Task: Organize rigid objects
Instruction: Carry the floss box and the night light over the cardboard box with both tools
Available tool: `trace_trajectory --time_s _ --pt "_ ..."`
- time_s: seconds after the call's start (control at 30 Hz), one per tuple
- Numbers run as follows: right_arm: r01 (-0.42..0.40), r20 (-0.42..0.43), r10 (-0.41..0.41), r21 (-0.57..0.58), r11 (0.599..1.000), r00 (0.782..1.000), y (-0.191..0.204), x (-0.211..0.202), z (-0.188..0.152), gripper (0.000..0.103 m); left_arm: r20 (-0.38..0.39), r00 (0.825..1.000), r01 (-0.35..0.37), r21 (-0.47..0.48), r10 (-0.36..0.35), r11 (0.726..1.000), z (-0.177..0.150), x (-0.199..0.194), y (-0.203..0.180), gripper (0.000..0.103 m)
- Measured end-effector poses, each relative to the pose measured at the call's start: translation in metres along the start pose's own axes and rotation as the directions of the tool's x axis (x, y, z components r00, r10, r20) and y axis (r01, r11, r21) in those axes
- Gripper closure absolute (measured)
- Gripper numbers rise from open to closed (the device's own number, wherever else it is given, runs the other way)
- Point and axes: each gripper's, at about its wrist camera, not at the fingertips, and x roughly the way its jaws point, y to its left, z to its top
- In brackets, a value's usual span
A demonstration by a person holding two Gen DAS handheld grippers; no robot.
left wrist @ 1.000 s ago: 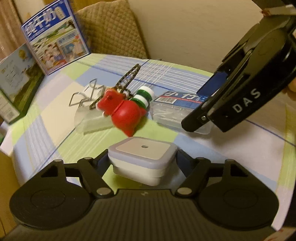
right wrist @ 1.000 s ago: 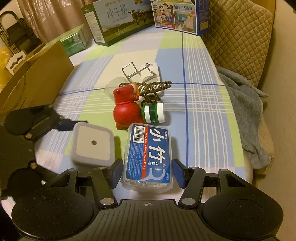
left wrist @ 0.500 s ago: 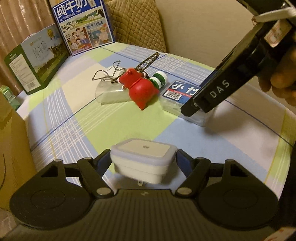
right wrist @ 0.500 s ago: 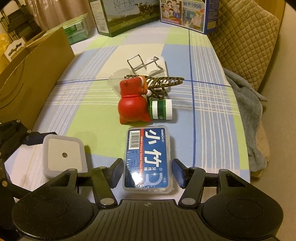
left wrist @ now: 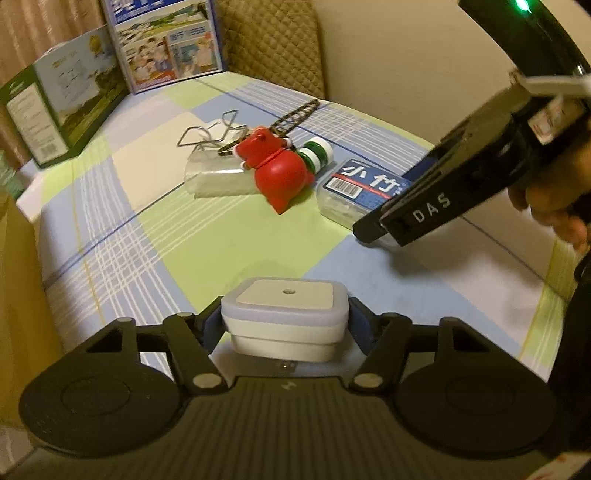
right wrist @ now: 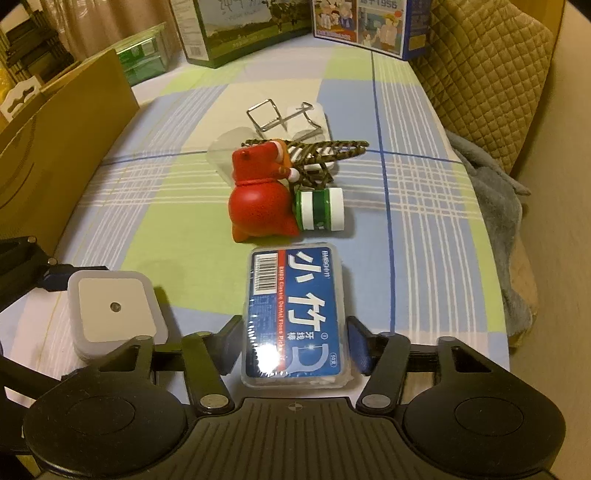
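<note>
A white square plug-in box [left wrist: 284, 306] sits between my left gripper's [left wrist: 283, 322] blue pads, which touch its two sides as the jaws are closing. It also shows at the lower left of the right wrist view [right wrist: 112, 310]. My right gripper [right wrist: 294, 343] is closing on the near end of a blue-labelled dental floss box [right wrist: 295, 295], pads against both sides; that box rests on the checked tablecloth [left wrist: 362, 184]. Beyond it lie a red toy figure [right wrist: 258, 206], a green and white bottle [right wrist: 319, 210], a brown hair clip [right wrist: 332, 149] and a wire puzzle [right wrist: 280, 114].
A cardboard box [right wrist: 55, 147] stands along the table's left edge. Two printed cartons [right wrist: 240, 29] [right wrist: 369, 22] stand at the far end. A quilted cushion [right wrist: 491, 74] and a grey towel [right wrist: 491, 177] lie off the right edge. A clear plastic case [left wrist: 214, 177] lies under the puzzle.
My left gripper has drawn back from the pile with the white box, which now sits square between narrower jaws. The right gripper stays on the floss box.
</note>
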Motion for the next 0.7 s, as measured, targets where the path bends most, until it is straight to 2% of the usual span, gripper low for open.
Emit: trace_trajectory --time_s 0.37,0.7 --pt "-0.011 0.072 0.009 0.028 1.0 0.997 0.012 -0.028 -0.001 0.049 0.027 0.999 -0.036 -0.114 0.04 0.993 -0.007 -0.031 0.003 0.041" --pt "-0.084 0.161 0.078 0.031 0.996 0.984 0.053 -0.083 -0.002 0.049 0.094 0.988 -0.1 -0.229 0.124 0.968 -0.008 -0.102 0.021 0.041"
